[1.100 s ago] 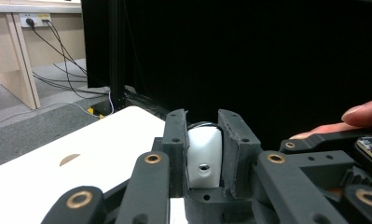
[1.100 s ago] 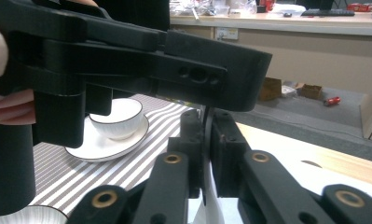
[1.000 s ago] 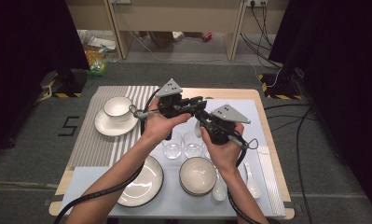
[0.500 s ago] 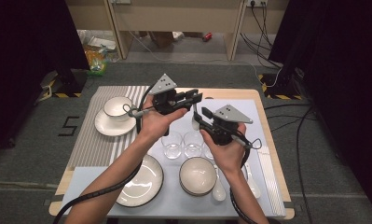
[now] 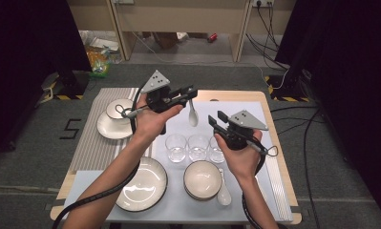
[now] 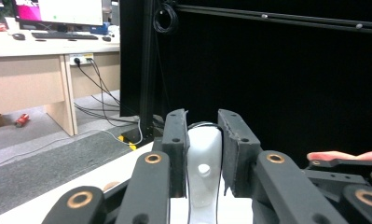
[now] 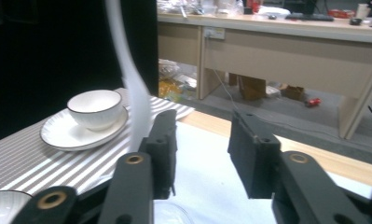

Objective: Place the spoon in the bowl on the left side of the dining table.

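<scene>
Overhead, the left gripper dangles a white spoon above the three glasses, likely for a handover; its own view shows jaws clamped on the handle, while the right gripper waits, jaws apart

From my feed I see grey carpet all round the wooden table, with a white "5" mark on the floor to the left. Black curtains hang at both far sides, and a beige desk runs along the far wall, cables trailing beneath it on the right. On another desk sit a monitor and keyboard.
</scene>
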`<state>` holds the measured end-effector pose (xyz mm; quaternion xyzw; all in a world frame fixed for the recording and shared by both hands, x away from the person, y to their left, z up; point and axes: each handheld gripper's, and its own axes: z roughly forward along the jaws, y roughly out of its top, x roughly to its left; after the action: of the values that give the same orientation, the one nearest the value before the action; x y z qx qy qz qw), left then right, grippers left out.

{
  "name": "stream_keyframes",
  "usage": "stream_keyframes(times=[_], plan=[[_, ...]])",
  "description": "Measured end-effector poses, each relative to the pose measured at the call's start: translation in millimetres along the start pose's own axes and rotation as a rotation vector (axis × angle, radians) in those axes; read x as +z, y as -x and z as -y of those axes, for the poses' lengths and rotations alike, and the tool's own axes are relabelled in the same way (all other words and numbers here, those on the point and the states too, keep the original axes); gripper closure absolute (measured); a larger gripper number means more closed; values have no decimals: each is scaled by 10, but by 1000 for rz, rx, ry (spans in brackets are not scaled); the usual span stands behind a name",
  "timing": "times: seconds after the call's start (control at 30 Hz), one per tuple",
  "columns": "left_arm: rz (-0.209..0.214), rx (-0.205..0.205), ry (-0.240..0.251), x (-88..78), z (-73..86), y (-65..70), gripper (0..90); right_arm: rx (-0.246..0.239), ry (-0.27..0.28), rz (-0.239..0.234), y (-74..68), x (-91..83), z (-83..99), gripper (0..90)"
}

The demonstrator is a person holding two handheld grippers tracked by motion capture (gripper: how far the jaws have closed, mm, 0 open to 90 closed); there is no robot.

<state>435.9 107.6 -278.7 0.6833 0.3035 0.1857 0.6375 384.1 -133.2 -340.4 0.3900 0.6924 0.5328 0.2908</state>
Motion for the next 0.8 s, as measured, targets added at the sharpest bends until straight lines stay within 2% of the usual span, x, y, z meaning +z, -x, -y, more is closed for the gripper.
stream_keyframes(times=[0.07,0.13,0.17,0.3,0.5,0.67,0.77,0.8], plan=[[-6,-2,5,-32,1,-18,729,35,2,9,33,-33,18,653],[-11,-2,4,-71,0,-40,730,40,19,24,77,-64,30,668],[-15,-2,6,-87,2,-48,729,62,22,27,87,-82,34,676],[-22,-4,7,-138,6,-80,729,79,27,31,156,-121,44,692],[-67,-6,10,-287,45,-208,729,127,23,32,212,-197,68,754],[-101,-22,7,-398,82,-315,730,119,26,65,230,-240,92,803],[-119,-28,10,-459,94,-368,729,66,56,124,248,-271,116,826],[-123,-28,10,-478,97,-386,729,72,61,127,251,-277,121,832]])
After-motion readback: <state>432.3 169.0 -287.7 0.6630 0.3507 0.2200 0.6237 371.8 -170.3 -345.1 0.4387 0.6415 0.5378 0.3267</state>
